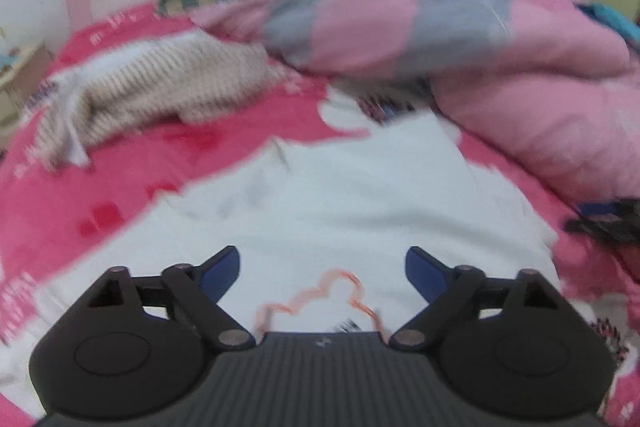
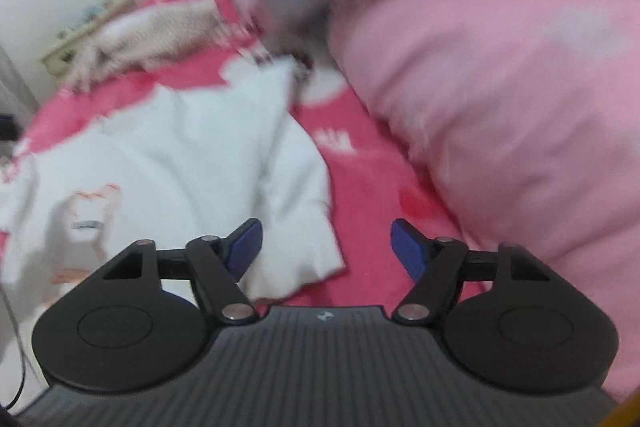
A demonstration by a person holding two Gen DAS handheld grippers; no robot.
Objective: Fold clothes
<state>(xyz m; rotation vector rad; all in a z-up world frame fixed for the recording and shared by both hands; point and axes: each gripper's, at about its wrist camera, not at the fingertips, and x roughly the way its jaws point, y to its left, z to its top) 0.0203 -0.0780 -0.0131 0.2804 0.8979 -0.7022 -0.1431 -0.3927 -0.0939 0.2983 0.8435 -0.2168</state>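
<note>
The white garment [image 1: 320,195] lies spread on the pink bed sheet [image 1: 120,187], its orange heart print near the left claw [image 1: 322,273]. Both claws stand wide open and hold nothing; the right claw [image 2: 326,247] hangs over the garment's right edge. Whether this is a laid-out shirt or a partly folded one, the blurred frames do not settle. The soft sheet could be pinched along with the cloth, dragging it. The pink quilt [image 2: 500,87] bulks just beside the garment and could snag a fold; the striped beige knit [image 1: 160,87] lies apart
</note>
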